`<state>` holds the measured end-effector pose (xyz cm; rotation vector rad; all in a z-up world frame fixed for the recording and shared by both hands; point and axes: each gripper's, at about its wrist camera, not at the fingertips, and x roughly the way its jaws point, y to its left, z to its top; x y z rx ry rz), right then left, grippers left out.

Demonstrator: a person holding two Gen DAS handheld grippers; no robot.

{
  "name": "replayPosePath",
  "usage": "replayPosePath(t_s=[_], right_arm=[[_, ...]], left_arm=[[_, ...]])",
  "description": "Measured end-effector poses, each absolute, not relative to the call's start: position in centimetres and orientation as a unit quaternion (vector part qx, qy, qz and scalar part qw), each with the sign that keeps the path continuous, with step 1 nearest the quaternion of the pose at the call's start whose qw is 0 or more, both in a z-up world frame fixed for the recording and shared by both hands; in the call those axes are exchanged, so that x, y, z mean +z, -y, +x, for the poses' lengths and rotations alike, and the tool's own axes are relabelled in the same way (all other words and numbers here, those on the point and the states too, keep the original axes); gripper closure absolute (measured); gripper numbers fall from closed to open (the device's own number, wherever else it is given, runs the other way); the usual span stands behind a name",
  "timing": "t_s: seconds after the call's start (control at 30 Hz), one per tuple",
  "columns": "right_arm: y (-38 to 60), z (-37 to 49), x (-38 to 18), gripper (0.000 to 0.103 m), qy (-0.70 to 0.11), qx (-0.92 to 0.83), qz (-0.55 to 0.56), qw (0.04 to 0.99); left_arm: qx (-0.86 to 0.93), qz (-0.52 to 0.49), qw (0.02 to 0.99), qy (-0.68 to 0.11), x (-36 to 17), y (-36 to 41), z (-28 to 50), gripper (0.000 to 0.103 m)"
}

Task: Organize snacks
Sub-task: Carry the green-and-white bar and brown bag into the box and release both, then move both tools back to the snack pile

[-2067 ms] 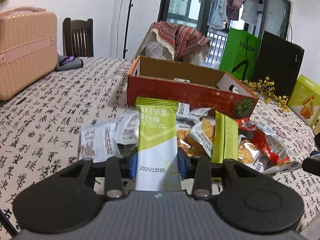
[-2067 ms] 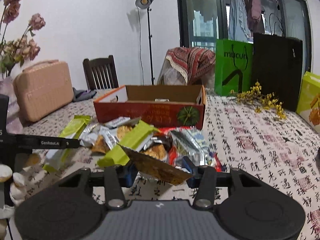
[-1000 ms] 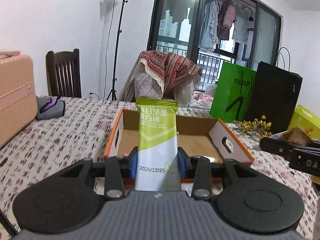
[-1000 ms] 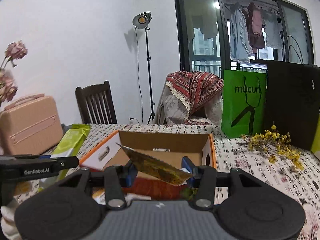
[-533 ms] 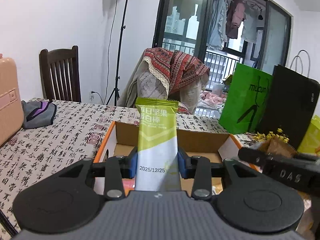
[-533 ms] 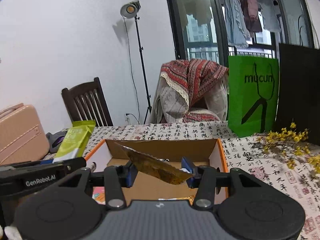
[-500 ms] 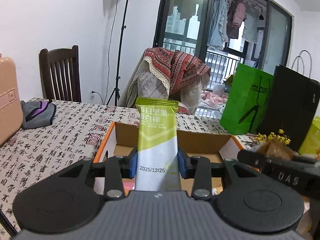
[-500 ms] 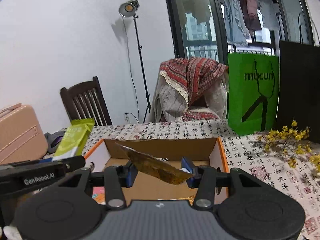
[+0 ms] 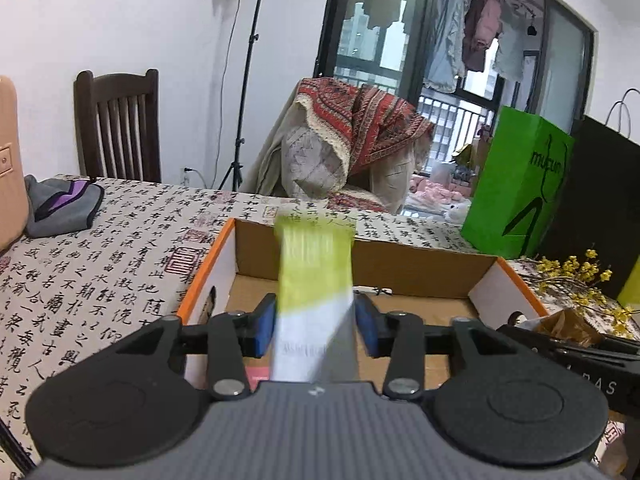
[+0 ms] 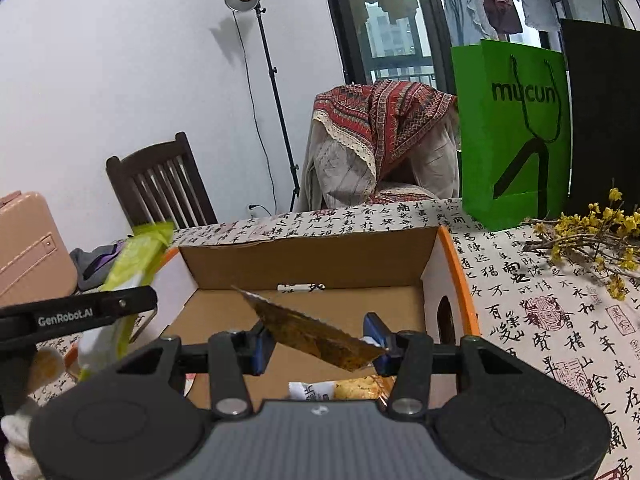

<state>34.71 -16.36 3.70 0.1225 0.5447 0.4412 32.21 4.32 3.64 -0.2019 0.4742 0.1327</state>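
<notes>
- Cardboard box with orange rims, white side flaps and a brown inside stands open on the tablecloth printed with black calligraphy; both grippers hang over it.
- Left gripper: its jaws are opening, and the green-and-white snack bar wrapper stands between the blue pads, blurred, with a gap showing on the right side, so the pads no longer press on it.
- Right gripper: its jaws are opening too; the brown-gold foil snack packet lies tilted between the pads, its left edge by the left pad and its lower corner at the right one. Whether they still pinch it cannot be told.
- Below the right gripper, inside the box, lie a white sachet with black print and a packet of golden crackers, touching each other.
- Beyond the box stand a green paper bag, a black bag and a sprig of yellow flowers.
</notes>
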Motion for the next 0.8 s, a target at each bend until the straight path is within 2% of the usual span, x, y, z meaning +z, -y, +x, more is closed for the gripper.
replayPosePath(t_s=[0.03,0.07,0.1,0.13,0.17,0.23,0.53,0.8], right_arm=[[16.5,34.7,3.7,0.039,-0.268,0.216,0.061,0.937],[16.7,34.8,3.7,0.030,-0.268,0.216,0.065,0.937],[16.9,34.8,3.7,0.012,-0.266,0.215,0.071,0.937],[17.2,34.7,3.7,0.004,-0.265,0.214,0.075,0.937],[17.4,34.7,3.7,0.003,-0.264,0.213,0.080,0.937],[17.8,34.7,3.8,0.000,-0.264,0.214,0.088,0.936],[18.1,34.2,4.6,0.000,-0.254,0.214,0.088,0.939],[18.6,30.9,8.4,0.000,-0.210,0.217,0.067,0.951]], left_arm=[[0.066,-0.102,0.965,-0.233,3.7,-4.2,32.1,0.035],[0.072,-0.101,0.965,-0.231,3.7,-4.2,32.0,0.021],[0.080,-0.099,0.966,-0.227,3.7,-4.2,31.8,0.017],[0.084,-0.098,0.966,-0.224,3.8,-4.2,31.6,0.009],[0.088,-0.099,0.966,-0.222,3.9,-4.3,31.5,0.000],[0.096,-0.108,0.965,-0.219,4.1,-4.5,31.2,0.000],[0.093,-0.110,0.963,-0.229,4.6,-4.5,31.0,0.000],[0.081,-0.103,0.967,-0.219,6.6,-3.5,28.8,0.000]])
